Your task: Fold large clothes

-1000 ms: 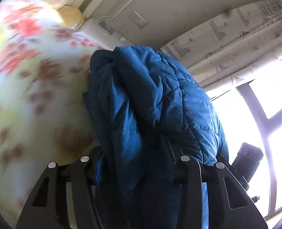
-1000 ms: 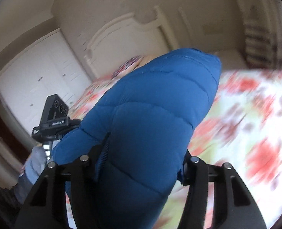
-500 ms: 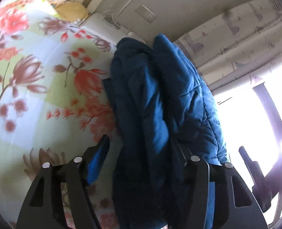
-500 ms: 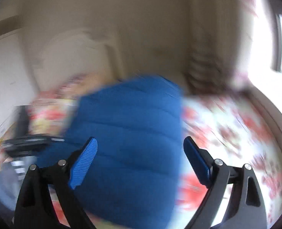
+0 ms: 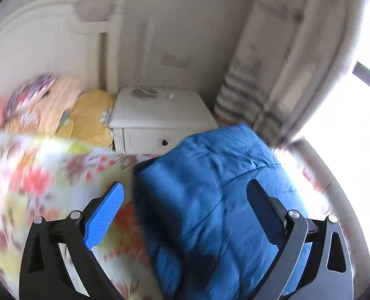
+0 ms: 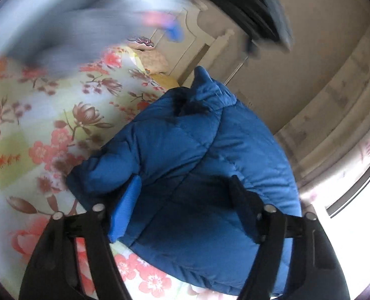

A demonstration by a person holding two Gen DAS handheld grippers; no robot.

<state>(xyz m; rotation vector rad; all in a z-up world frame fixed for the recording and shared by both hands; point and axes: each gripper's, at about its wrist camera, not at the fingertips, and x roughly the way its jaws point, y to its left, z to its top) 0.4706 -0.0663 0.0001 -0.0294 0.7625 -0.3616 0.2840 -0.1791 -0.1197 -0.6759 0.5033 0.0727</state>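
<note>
The blue puffer jacket (image 5: 210,187) lies bunched in a thick fold on the floral bedspread (image 5: 47,175). My left gripper (image 5: 185,185) hovers over it with its jaws opening wide. Its left pad (image 5: 104,215) is clear of the cloth and its right finger (image 5: 265,212) stands over the jacket's top. In the right wrist view the jacket (image 6: 197,145) fills the middle. My right gripper (image 6: 186,182) is closing around it. Its blue pad (image 6: 124,210) is at the jacket's left edge with its face still showing. The dark right finger (image 6: 242,200) rests over the quilted top.
A white nightstand (image 5: 159,115) stands beyond the bed's corner, beside the headboard (image 5: 34,37) and a yellow pillow (image 5: 89,115). A curtain (image 5: 272,75) and a bright window are to the right. A blurred grey sleeve (image 6: 72,12) and my other gripper cross the top of the right wrist view.
Both grippers let go of the jacket, which now lies on the bed. The left one opened wide and drew up and back. The right one swung round, rolled and is narrowing again.
</note>
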